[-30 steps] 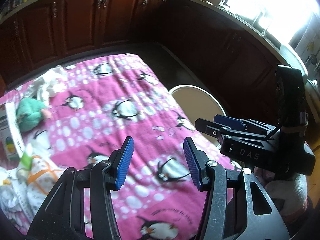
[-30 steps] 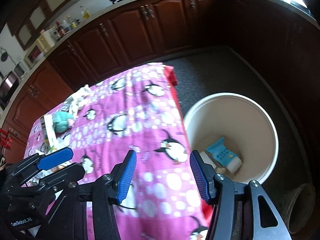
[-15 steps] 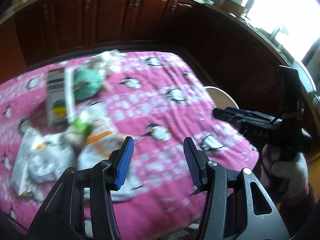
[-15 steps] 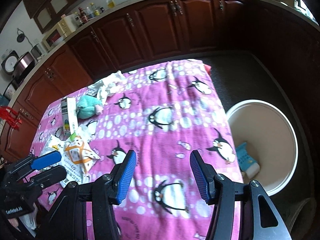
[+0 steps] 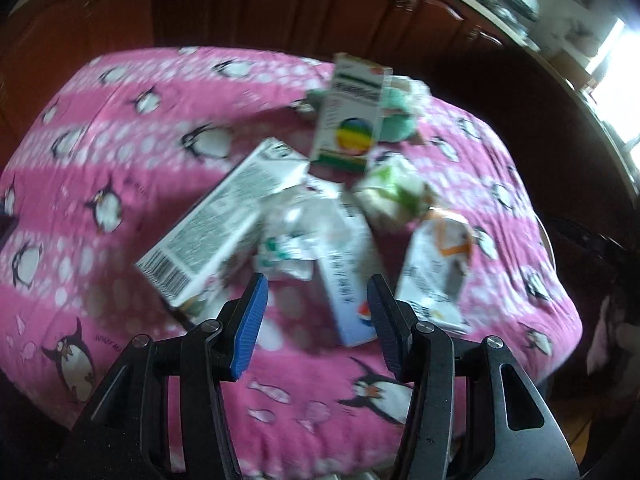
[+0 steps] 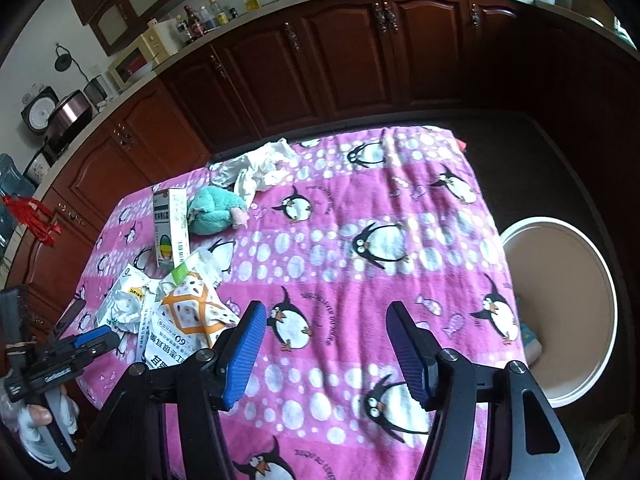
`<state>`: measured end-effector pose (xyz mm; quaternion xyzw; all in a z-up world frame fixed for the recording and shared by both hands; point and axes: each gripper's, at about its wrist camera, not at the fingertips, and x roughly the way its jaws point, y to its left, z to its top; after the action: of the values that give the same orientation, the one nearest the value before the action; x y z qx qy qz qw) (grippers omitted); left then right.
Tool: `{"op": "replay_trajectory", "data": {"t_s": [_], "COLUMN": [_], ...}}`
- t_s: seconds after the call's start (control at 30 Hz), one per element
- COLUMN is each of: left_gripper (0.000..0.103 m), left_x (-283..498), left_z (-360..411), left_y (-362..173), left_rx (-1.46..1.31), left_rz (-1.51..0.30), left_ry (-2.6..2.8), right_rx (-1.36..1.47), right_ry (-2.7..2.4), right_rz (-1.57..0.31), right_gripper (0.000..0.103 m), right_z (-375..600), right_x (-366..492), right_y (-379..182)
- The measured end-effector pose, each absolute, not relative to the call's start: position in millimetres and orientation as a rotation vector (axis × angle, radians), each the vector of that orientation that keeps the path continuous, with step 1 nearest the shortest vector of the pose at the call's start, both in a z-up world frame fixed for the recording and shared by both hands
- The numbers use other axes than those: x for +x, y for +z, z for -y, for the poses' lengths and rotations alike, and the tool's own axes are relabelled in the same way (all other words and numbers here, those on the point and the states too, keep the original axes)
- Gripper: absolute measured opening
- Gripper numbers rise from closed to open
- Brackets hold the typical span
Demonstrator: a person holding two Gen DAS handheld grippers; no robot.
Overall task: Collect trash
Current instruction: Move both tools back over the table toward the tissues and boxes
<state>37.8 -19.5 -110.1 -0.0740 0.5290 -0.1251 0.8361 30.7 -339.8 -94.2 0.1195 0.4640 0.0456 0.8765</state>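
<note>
Both jaws stand apart and empty, but the left gripper [image 5: 314, 312] has swung from the bucket [image 6: 560, 316] at right frame to the trash pile [image 5: 320, 216] mid-frame, so another pickup looks imminent while the right gripper [image 6: 326, 350] waits.

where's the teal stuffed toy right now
In the right wrist view the teal stuffed toy lies on the far left of the pink tablecloth, between the upright box and crumpled tissue.

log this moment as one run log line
phase: reach | left hand-held gripper: open over trash pile | right hand-held gripper: open, empty | bin: beside table
</note>
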Motion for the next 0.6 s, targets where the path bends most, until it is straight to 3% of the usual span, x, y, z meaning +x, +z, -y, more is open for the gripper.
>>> {"op": "replay_trajectory", "data": {"t_s": [0.6], "left_gripper": [0.049], "left_x": [82.1], "left_z": [15.7], "left_y": [-128.7], "left_rx": [-0.262], "left_rz": [-1.124], "left_ry": [-0.215], "right_rx": [0.279], "right_ry": [0.202], "right_rz": [-1.021], "right_gripper": [0.06], "right_z": [302.6], "right_x": [67.0], "right_y": [-104.2]}}
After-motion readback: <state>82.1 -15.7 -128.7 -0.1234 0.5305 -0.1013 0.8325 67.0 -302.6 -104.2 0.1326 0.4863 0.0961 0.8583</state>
